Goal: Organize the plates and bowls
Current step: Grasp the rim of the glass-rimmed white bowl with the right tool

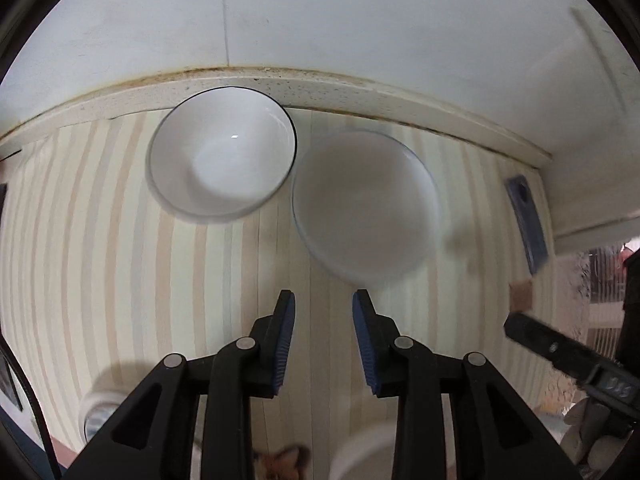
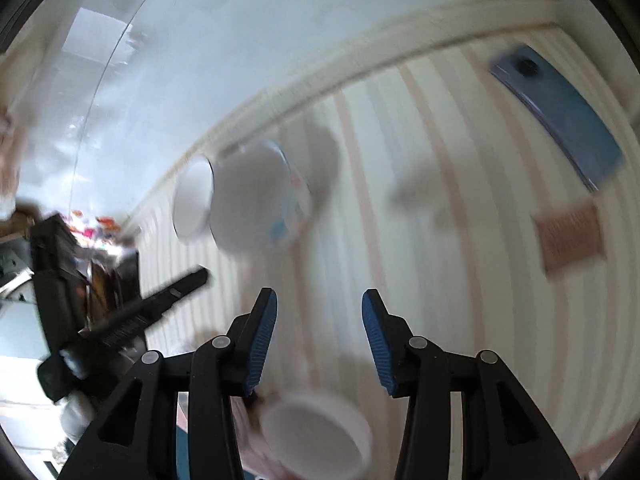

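In the left wrist view a white bowl with a dark rim (image 1: 222,152) sits against the back ledge. A second white bowl (image 1: 364,208), blurred, lies touching it on the right. My left gripper (image 1: 324,296) is open and empty, just short of that second bowl. In the blurred right wrist view the same two bowls show as the dark-rimmed one (image 2: 192,200) and one with a blue and red patterned rim (image 2: 256,196). My right gripper (image 2: 320,294) is open, empty and well short of them. A small white bowl (image 2: 316,436) lies below its fingers.
The surface is a striped cloth (image 1: 120,260) bounded by a cream ledge (image 1: 360,92) and a white wall. A blue flat device (image 2: 560,116) and a brown square (image 2: 570,236) lie to the right. Clutter sits past the cloth's left edge (image 2: 92,228).
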Tool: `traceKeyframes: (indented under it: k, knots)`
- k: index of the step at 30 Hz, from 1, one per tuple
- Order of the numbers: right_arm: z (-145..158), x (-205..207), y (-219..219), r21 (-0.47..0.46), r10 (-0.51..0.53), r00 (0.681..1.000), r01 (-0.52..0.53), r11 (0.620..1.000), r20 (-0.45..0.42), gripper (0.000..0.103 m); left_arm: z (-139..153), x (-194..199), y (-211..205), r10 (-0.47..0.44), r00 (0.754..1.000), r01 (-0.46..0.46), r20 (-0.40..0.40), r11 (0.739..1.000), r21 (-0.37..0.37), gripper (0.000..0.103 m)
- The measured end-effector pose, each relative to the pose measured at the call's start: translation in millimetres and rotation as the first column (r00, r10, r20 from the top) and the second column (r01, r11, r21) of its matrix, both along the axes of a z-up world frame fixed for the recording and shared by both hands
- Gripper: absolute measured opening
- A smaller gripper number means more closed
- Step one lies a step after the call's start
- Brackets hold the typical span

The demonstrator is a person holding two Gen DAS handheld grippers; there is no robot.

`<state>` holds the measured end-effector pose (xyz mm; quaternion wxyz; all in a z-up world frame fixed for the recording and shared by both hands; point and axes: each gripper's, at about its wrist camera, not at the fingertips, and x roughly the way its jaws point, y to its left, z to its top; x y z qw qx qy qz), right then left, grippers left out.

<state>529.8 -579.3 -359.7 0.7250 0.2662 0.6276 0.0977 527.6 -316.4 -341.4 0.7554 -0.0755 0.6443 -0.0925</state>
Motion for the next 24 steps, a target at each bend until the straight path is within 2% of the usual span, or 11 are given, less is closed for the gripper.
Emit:
traceKeyframes:
  k: [3,7,8,9,11,12,16,24]
  knots:
    - [-16.8,42.5,13.1,0.001,0.014,1.000,-0.014,1.000,0.004,0.047,-16.3,20.0,3.2,0.010,1.000,-0.010,-0.014,1.000,0.009,0.027]
    - [-44.1,78.3,24.8,0.001,0.029,0.999,-0.029,1.000,-0.033,0.047,-30.2,33.5,7.0,0.039,0.999,-0.040,-0.024,0.999,-0.029,0.027]
    - [-50.6,83.1,27.7,0.003,0.030,0.999,-0.030,1.000,-0.043,0.045,-31.6,35.3,7.3,0.042,0.999,-0.042,-0.017,0.999,-0.032,0.027]
    - [-56.9,88.8,29.8,0.003,0.030,0.998,-0.030,1.000,-0.047,0.033,-32.9,37.1,7.3,0.041,0.999,-0.041,-0.008,0.999,-0.031,0.027]
    - [-66.1,92.8,35.8,-0.007,0.037,0.998,-0.038,0.999,-0.057,0.018,-33.6,39.5,6.1,0.037,0.999,-0.036,0.015,0.999,-0.025,0.024]
    - [-68.7,92.3,36.5,-0.001,0.034,0.998,-0.034,0.999,-0.057,0.016,-33.3,39.1,4.8,0.028,0.999,-0.027,0.026,0.999,-0.016,0.023]
    - [-64.9,92.6,45.9,-0.075,0.055,0.998,-0.057,0.996,-0.032,0.016,-26.7,34.9,-2.4,-0.009,0.998,0.009,0.058,1.000,0.002,0.021]
    - [-43.7,71.9,43.0,-0.107,0.050,0.999,-0.050,0.993,0.000,0.016,-4.1,16.5,-6.6,-0.066,0.993,0.066,0.100,0.998,0.005,0.021]
